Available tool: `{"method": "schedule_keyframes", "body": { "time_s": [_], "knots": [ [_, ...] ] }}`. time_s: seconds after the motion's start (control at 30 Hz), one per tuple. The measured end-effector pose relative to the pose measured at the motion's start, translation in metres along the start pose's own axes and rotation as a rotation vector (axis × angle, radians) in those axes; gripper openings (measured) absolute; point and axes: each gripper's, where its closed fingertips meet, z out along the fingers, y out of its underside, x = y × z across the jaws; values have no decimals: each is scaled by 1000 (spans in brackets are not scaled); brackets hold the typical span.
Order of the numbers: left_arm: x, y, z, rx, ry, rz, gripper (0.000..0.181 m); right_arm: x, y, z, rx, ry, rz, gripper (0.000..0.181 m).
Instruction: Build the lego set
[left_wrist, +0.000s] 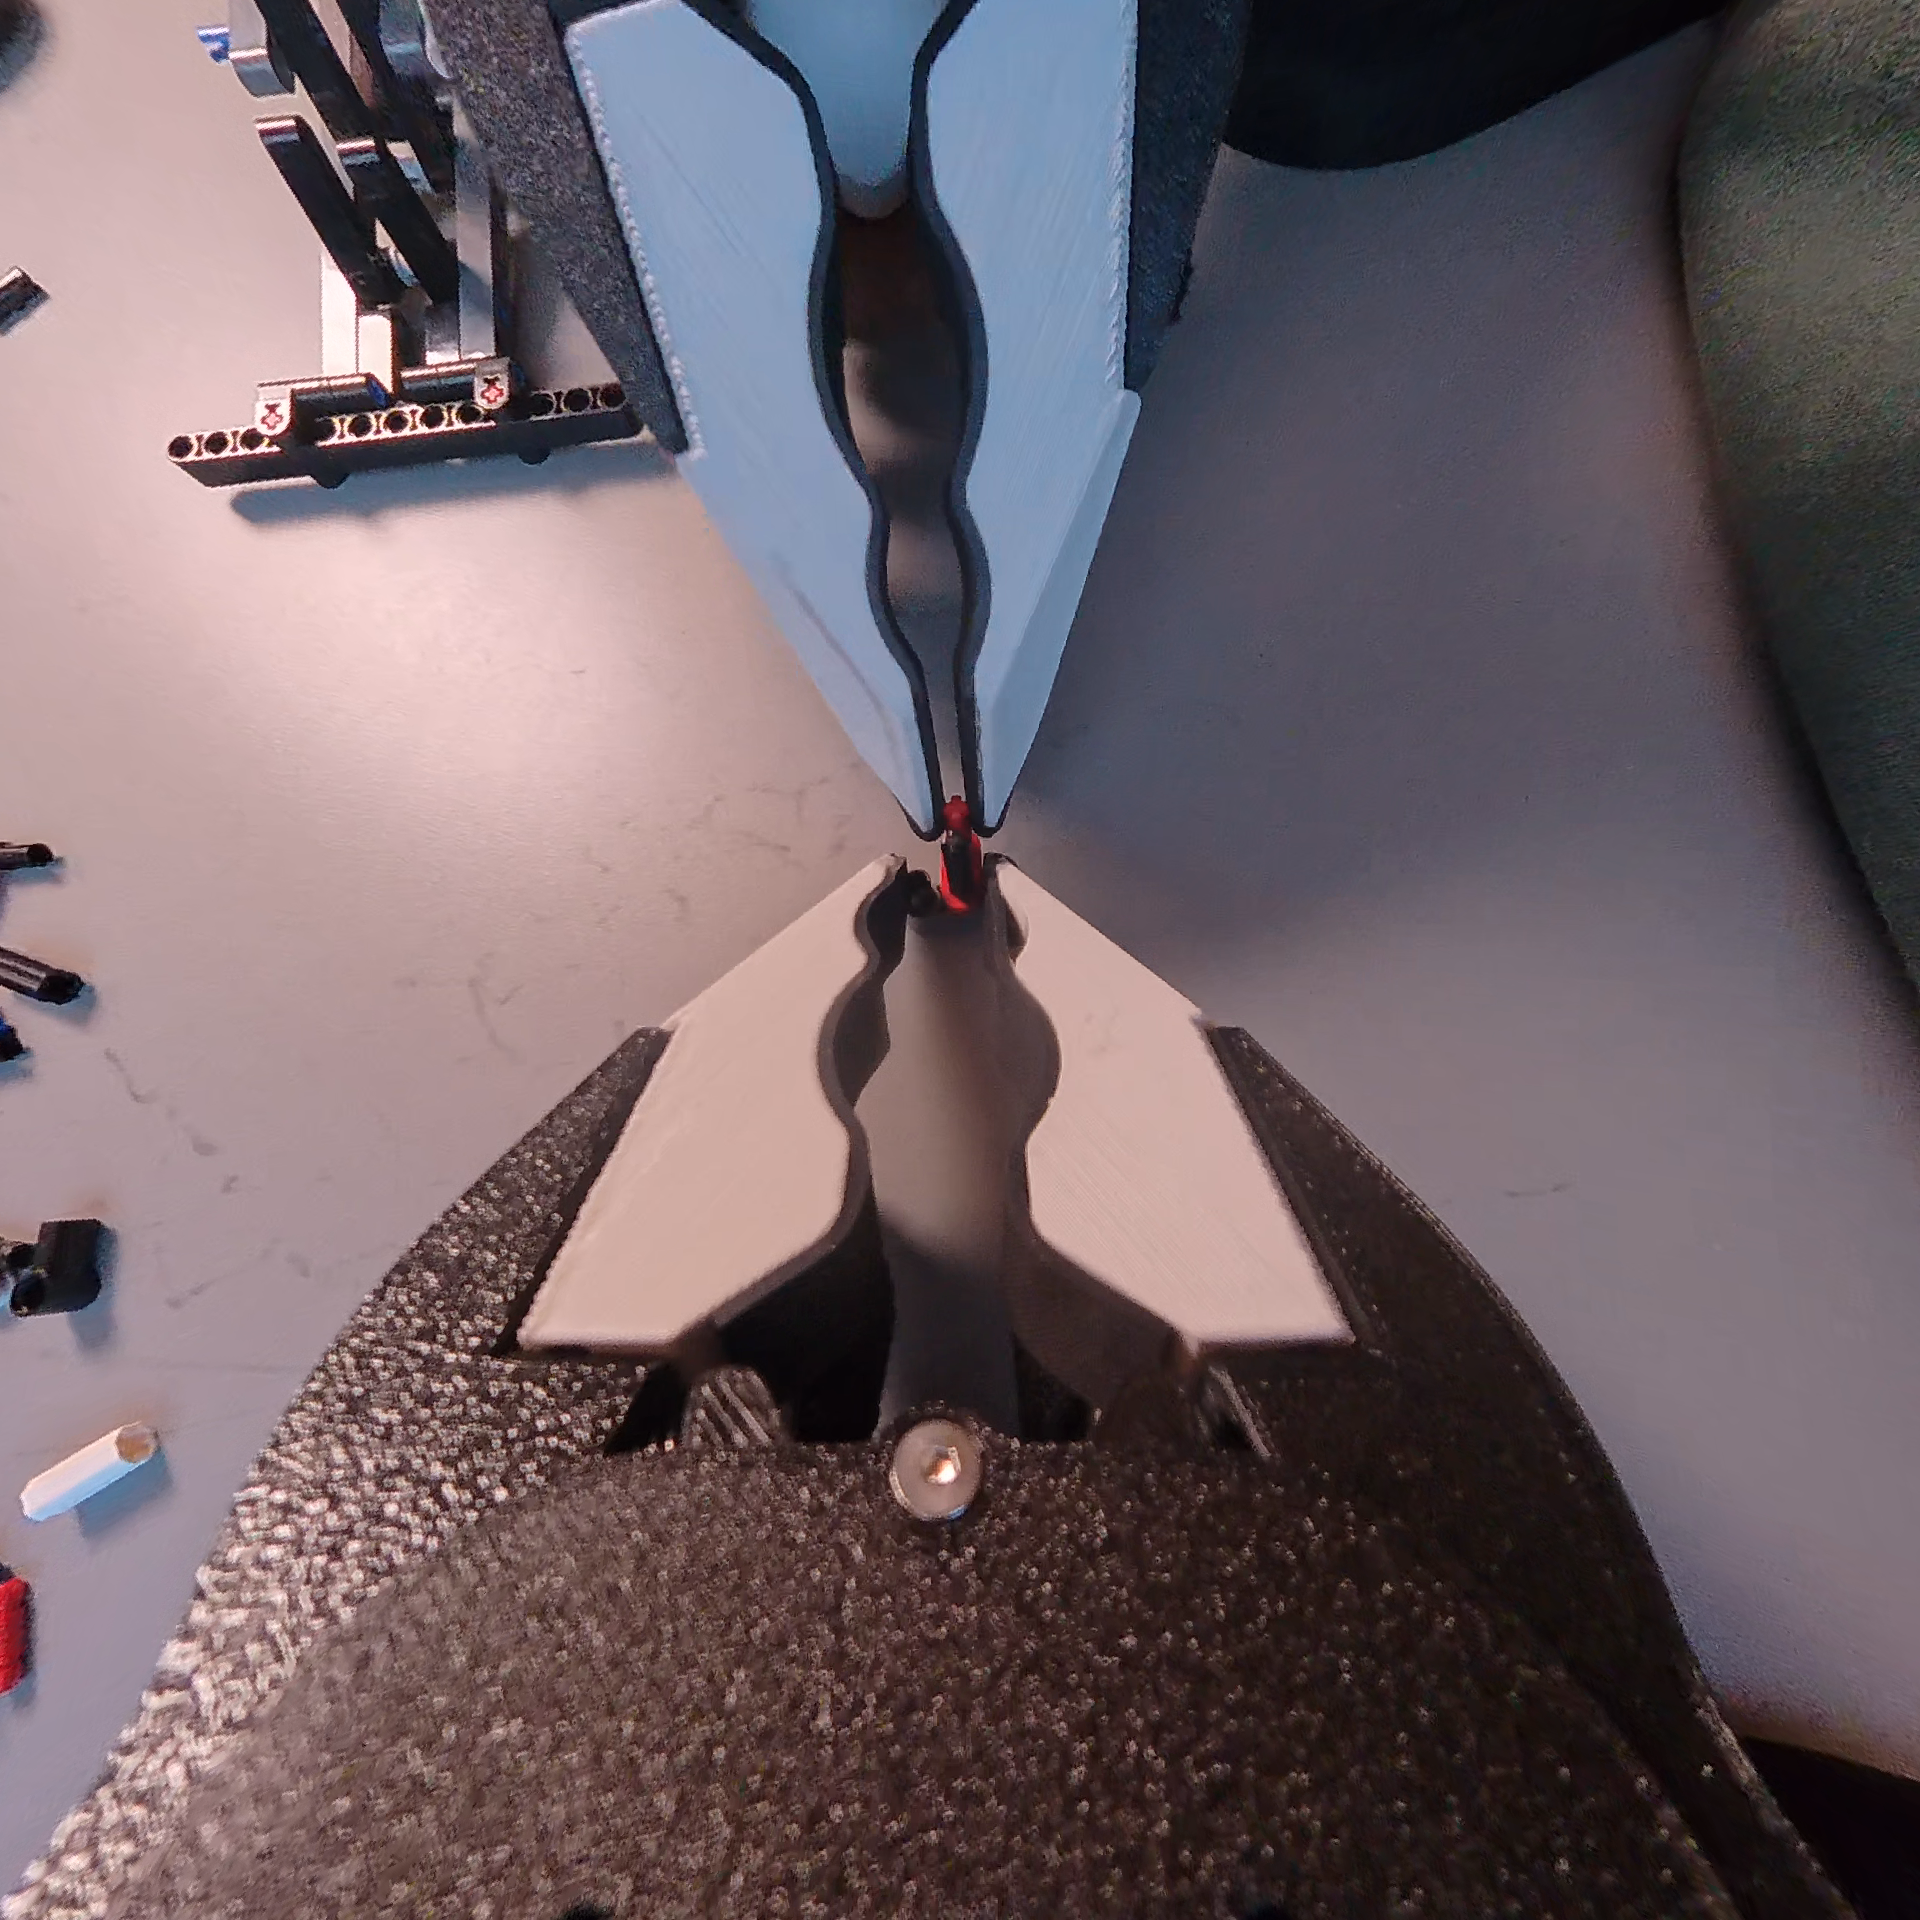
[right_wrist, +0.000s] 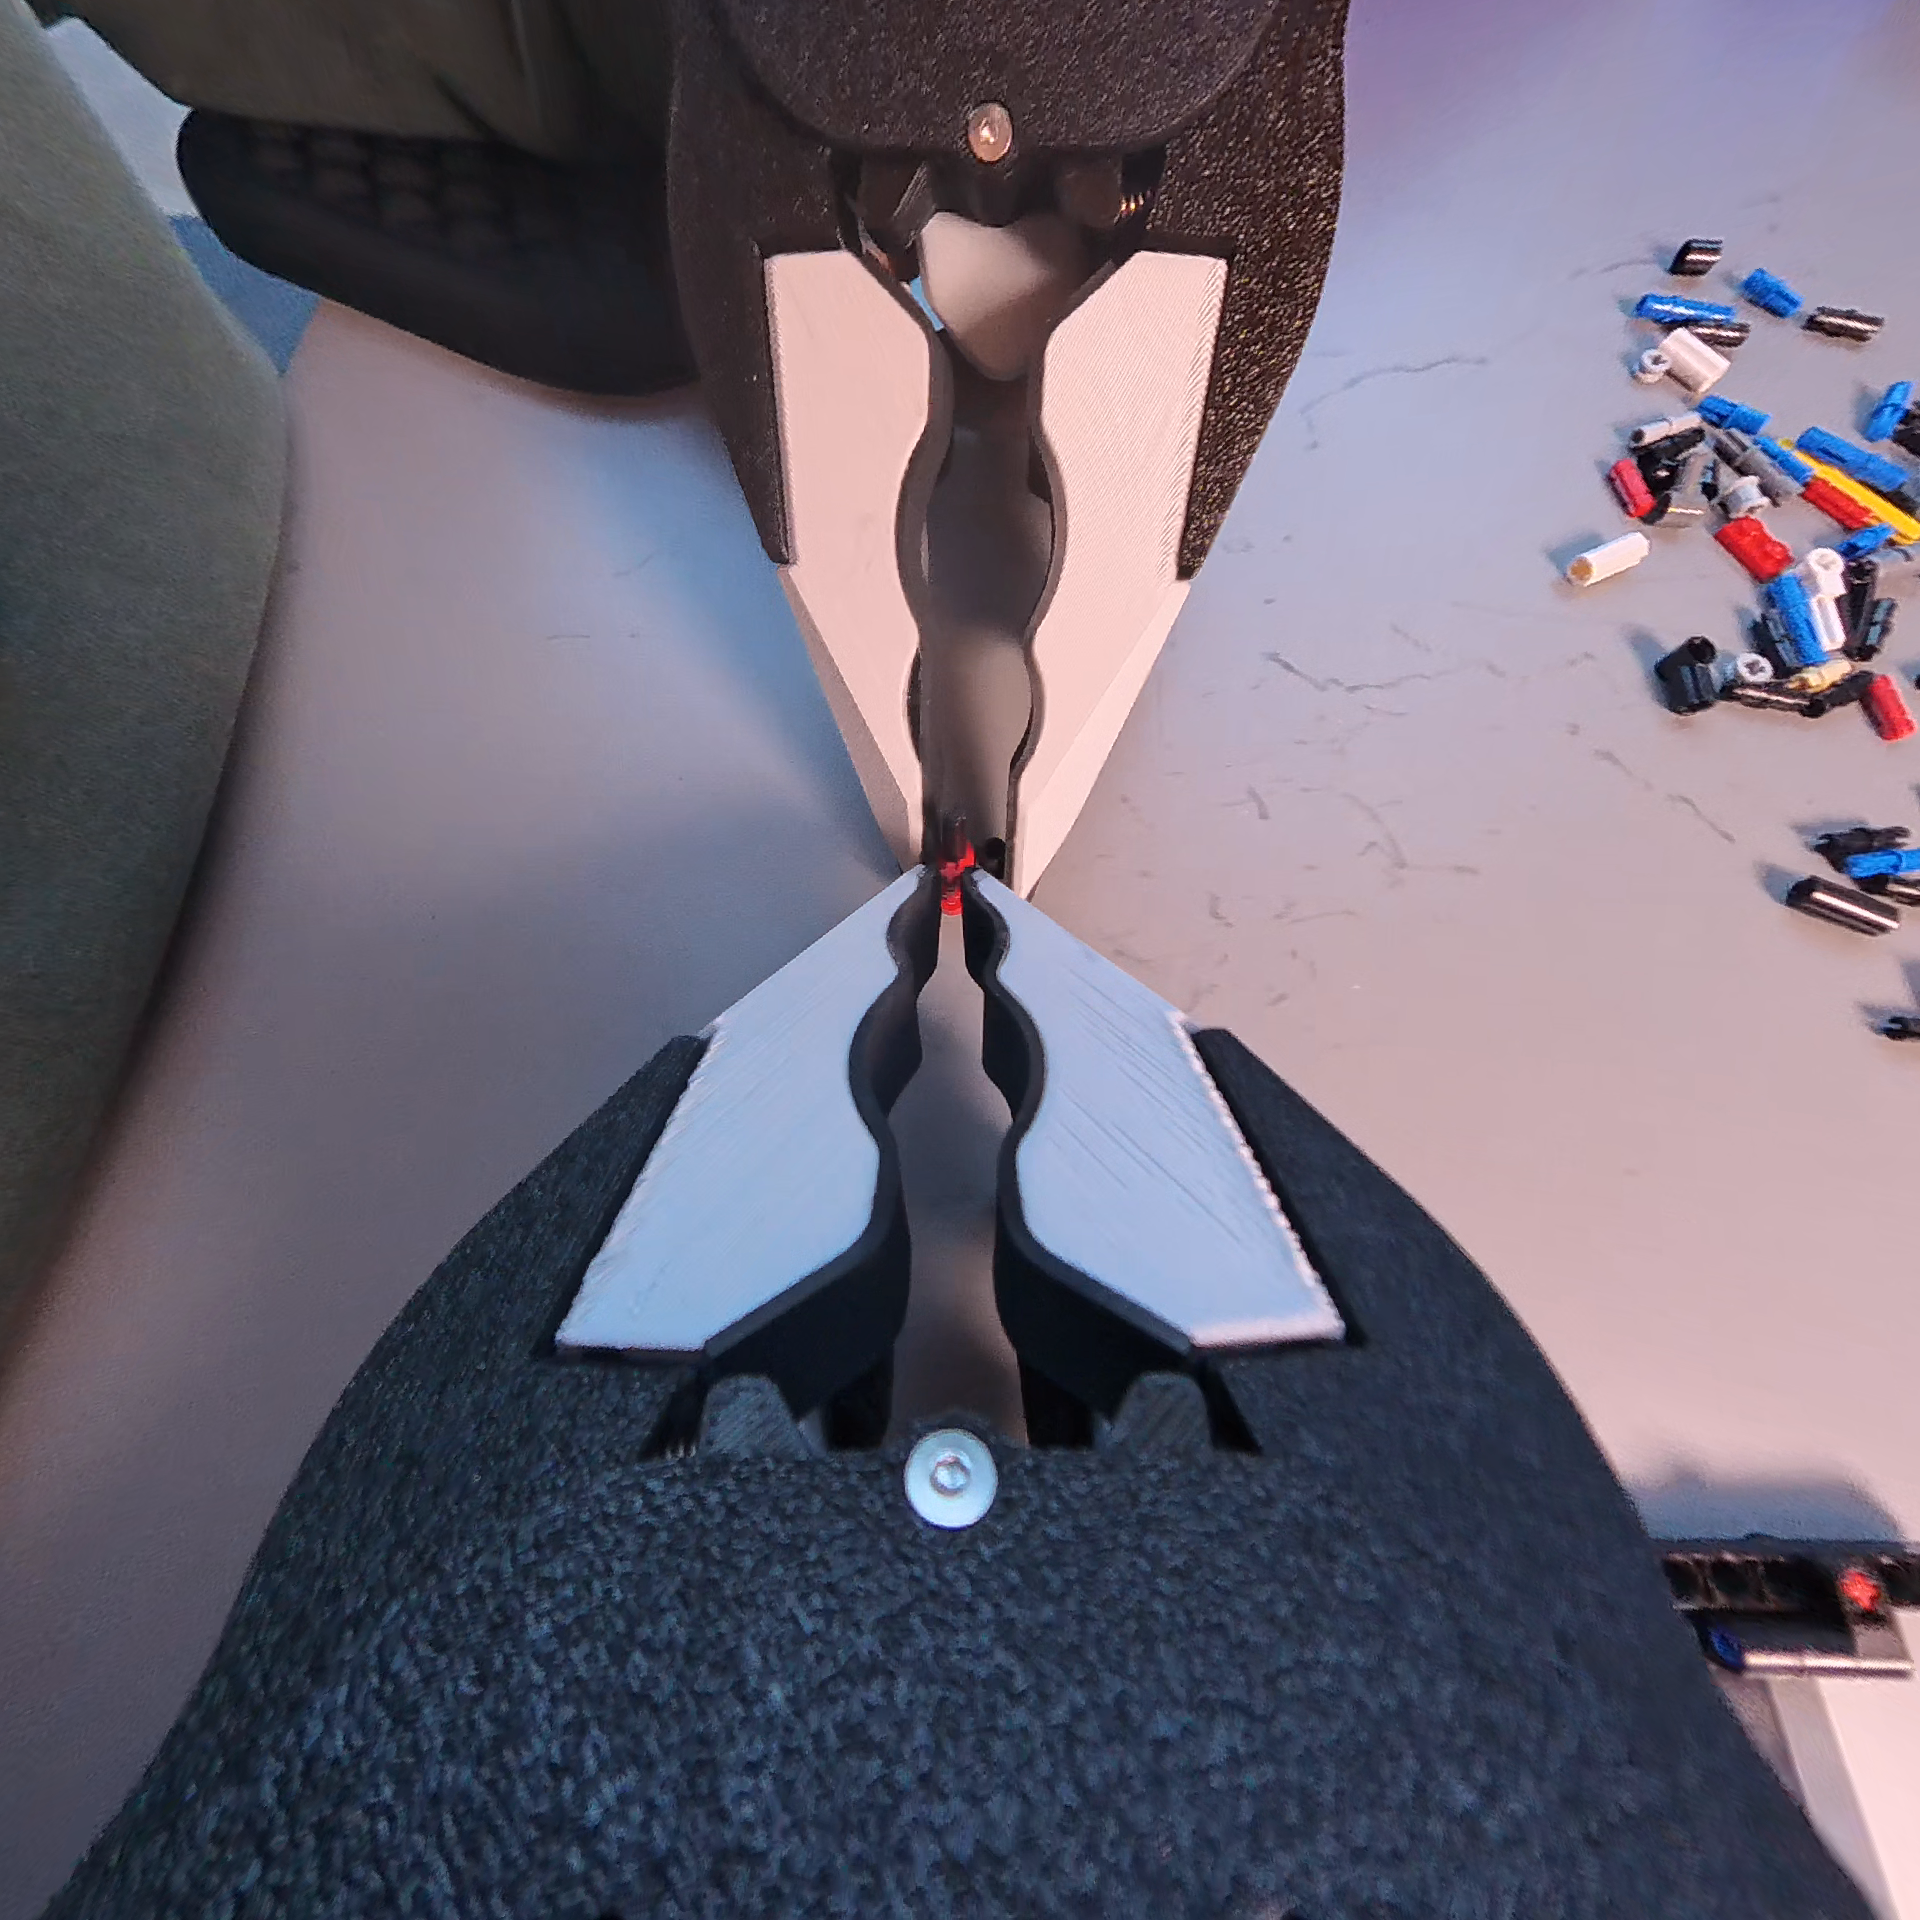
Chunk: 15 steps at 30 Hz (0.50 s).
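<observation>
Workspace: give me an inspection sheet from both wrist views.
Surface: pale marbled table, bare between the grippers.
Job's things: small red pin held tip to tip between both grippers above the table; a black piece sits against it. Partly built black frame stands on the table.
Clutter: loose pile of blue, black, red, white and yellow pieces; a few black pieces and a white sleeve at the table's edge of view.
Grippers: left gripper shut on the pin; right gripper shut on its other end.
Cables: nothing seen.
Surroundings: green padded seat beside the table; a dark shoe beyond its edge.
</observation>
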Motion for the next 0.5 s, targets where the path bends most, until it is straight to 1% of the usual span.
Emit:
{"method": "schedule_keyframes", "body": {
  "time_s": [0.13, 0.23, 0.37, 0.5],
  "knots": [
    [0, 0, 0, 0, -5, 8, 14, -1, 1, 0, 7, 38, -12, 3],
    [0, 0, 0, 0, 0, 10, 14, 0, 3, -1, -11, 27, -49, 4],
    [0, 0, 0, 0, -2, 15, 14, -1, 3, 0, -28, 11, -50, 3],
    [1, 0, 0, 1, 1, 14, 14, -1, 4, 0, -81, -8, -63, 3]
  ]
}}
